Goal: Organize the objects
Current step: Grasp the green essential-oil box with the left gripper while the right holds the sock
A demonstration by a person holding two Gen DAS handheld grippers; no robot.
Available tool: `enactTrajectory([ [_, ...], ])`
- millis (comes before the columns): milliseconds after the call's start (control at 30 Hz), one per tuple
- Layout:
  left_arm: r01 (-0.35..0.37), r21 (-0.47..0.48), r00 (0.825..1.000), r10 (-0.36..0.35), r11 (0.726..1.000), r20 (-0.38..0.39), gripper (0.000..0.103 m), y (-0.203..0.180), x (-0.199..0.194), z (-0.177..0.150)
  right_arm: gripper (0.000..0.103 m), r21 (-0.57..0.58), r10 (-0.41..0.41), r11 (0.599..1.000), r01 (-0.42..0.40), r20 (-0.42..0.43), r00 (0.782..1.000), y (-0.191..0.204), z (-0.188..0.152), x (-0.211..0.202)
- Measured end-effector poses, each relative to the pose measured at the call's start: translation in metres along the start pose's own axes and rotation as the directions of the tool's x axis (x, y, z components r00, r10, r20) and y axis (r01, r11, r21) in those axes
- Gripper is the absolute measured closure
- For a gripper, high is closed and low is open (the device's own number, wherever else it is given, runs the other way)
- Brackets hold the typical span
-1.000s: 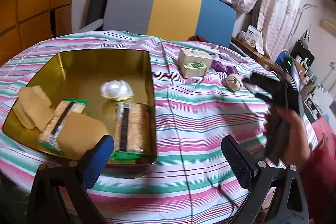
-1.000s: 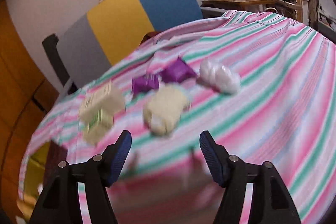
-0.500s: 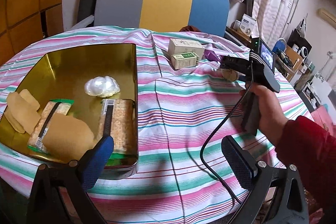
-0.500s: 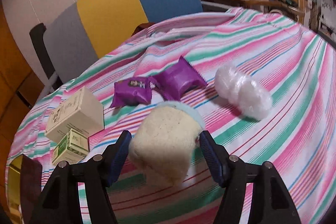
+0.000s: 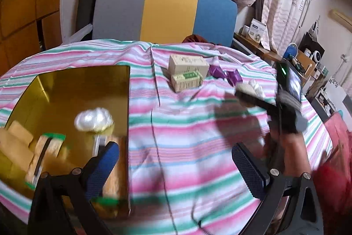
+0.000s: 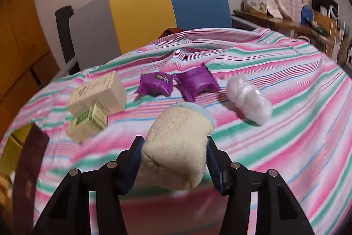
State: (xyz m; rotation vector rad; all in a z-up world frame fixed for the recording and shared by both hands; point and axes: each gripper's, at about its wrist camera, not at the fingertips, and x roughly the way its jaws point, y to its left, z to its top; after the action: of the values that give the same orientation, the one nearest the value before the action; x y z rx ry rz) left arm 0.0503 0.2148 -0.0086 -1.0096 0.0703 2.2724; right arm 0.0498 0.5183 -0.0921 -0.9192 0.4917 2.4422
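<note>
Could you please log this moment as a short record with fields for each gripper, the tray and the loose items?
right gripper: jaws closing, pads against the cream rolled sock
left gripper: open, nothing between the fingers
gold tray: holds cracker packs and a white wrapped bundle
loose on striped cloth: two boxes, two purple packets, white wrapped bundle

Open striped tablecloth point(image 5: 182, 136) runs down the centre of the left wrist frame, passable. Gold tray point(image 5: 66, 89) with raised rim blocks the left side. Two stacked boxes point(image 5: 187, 76) and purple packets point(image 5: 224, 75) crowd the upper centre. Right gripper point(image 5: 248, 96) and hand point(image 5: 290, 147) obstruct the right.
</note>
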Motion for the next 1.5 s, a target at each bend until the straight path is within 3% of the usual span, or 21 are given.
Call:
enactTrajectory([
  [200, -0.015, -0.083, 1.0, 0.013, 0.996, -0.028, 0.0, -0.009, 0.044, 0.043, 0.048, 0.054, -0.001, 0.999, 0.002, -0.021, 1.0, -0.012, -0.014, 0.004],
  [400, -0.041, -0.133, 0.999, 0.037, 0.99, -0.036, 0.0, -0.017, 0.105, 0.082, 0.048, 0.017, -0.032, 0.999, 0.032, 0.004, 0.999, -0.006, -0.016, 0.003],
  [633, -0.063, -0.221, 0.988, 0.03, 0.973, -0.149, 0.0, -0.016, 0.178, 0.101, 0.048, 0.019, -0.038, 0.999, 0.037, 0.02, 0.999, -0.007, -0.018, 0.002],
  [767, -0.06, -0.239, 0.985, 0.018, 0.969, -0.172, 0.0, -0.022, 0.202, 0.102, 0.048, 0.021, -0.037, 0.999, 0.036, 0.027, 0.999, -0.008, -0.018, 0.002],
  [933, -0.078, -0.204, 0.988, 0.048, 0.976, -0.148, 0.001, -0.024, 0.216, 0.103, 0.048, 0.027, -0.041, 0.999, 0.04, 0.032, 0.999, -0.009, -0.019, 0.002],
  [1167, -0.085, -0.109, 0.994, 0.077, 0.99, -0.071, 0.026, -0.027, 0.217, 0.091, 0.047, 0.024, -0.043, 0.999, 0.042, 0.033, 0.999, -0.009, -0.019, 0.002],
  [1333, -0.049, -0.132, 0.999, 0.046, 0.99, -0.024, 0.028, -0.017, 0.212, 0.085, 0.047, 0.02, -0.047, 0.999, 0.046, 0.035, 0.998, -0.009, -0.019, 0.002],
  [1500, -0.096, -0.109, 0.995, 0.098, 0.989, 0.011, 0.028, -0.018, 0.201, 0.076, 0.047, 0.001, -0.05, 0.999, 0.05, 0.063, 0.997, -0.005, -0.02, -0.004],
])
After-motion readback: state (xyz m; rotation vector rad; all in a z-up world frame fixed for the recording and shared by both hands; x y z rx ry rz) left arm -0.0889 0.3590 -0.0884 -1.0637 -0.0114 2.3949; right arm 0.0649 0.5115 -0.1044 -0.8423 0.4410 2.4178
